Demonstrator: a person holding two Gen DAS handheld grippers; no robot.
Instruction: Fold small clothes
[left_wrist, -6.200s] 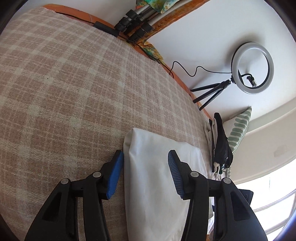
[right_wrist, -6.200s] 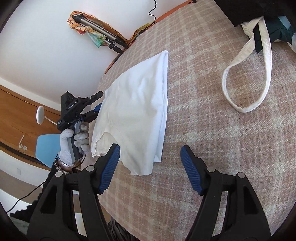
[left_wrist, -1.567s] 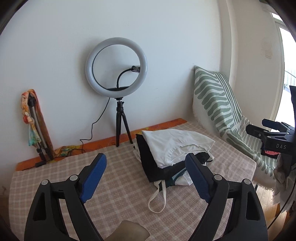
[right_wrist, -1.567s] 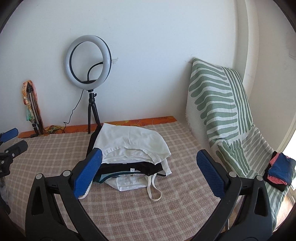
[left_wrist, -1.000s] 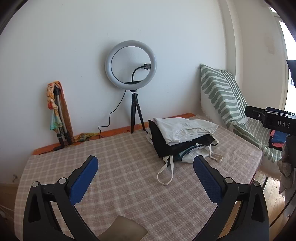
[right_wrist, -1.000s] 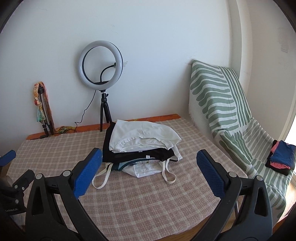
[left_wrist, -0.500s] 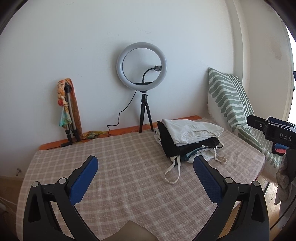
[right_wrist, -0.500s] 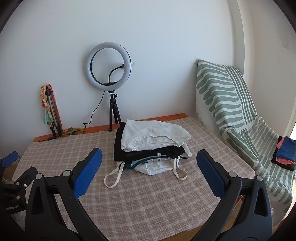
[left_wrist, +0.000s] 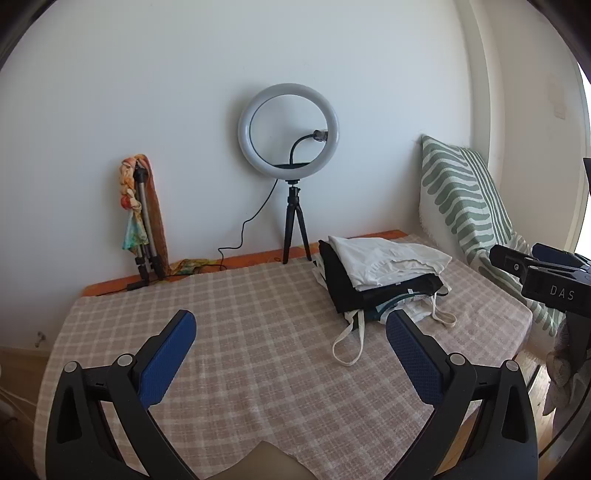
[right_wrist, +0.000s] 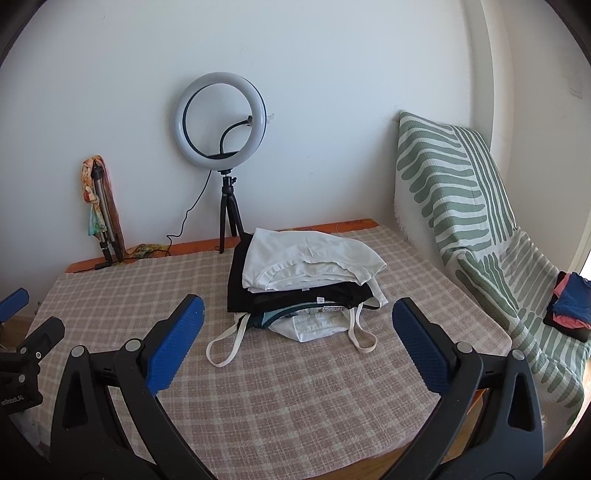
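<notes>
A stack of folded clothes (right_wrist: 303, 291) sits on the plaid-covered table (right_wrist: 295, 398), towards the back right. A white folded garment (right_wrist: 310, 264) lies on top, over black and teal pieces and a cream tote with loose straps (right_wrist: 229, 343). The left wrist view shows the same stack (left_wrist: 380, 273) right of centre. My right gripper (right_wrist: 298, 306) hangs open and empty in front of the stack, well short of it. My left gripper (left_wrist: 291, 319) is open and empty too, held above the near part of the table (left_wrist: 240, 332).
A ring light on a small tripod (right_wrist: 221, 122) stands at the back wall. A folded tripod wrapped in a scarf (right_wrist: 99, 210) leans at the back left. A green striped throw (right_wrist: 465, 206) covers a seat on the right, with coloured clothes (right_wrist: 569, 306) on it.
The white garment that lay flat between the grippers is now on top of the stack. Both grippers have drawn back from the table, and the stack looks smaller and farther.
</notes>
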